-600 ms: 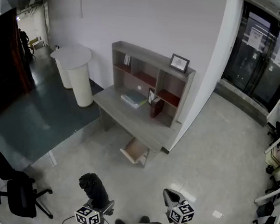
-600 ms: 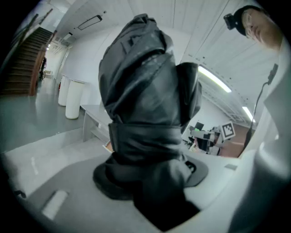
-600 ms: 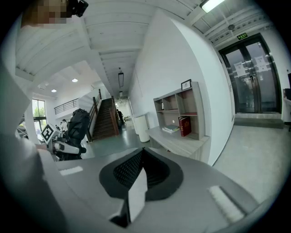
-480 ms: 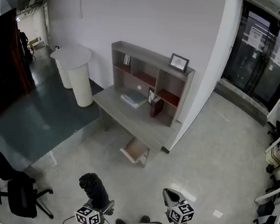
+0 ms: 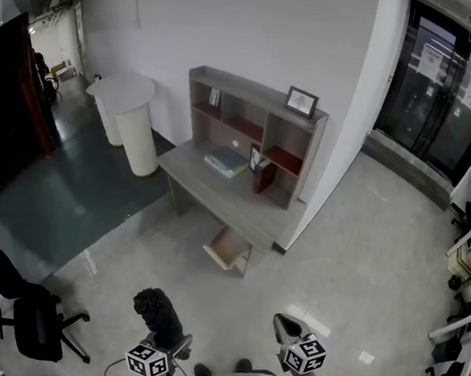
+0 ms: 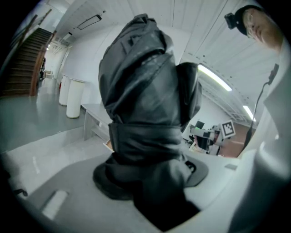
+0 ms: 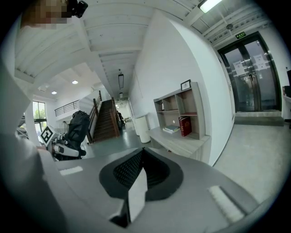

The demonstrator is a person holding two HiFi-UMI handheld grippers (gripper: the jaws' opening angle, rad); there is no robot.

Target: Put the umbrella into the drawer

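Umbrella (image 5: 157,315) in left gripper (image 5: 169,342) — desk (image 5: 232,206), open drawer (image 5: 226,251) well ahead

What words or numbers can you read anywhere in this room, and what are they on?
No text here can be read clearly.
Green sign above the dark glass doors: too small to read.
White paper sheets stuck on those doors: print too blurred.
Red book in the grey wooden shelf unit: spine too small to read.
Black-framed picture on top of that unit: unreadable.
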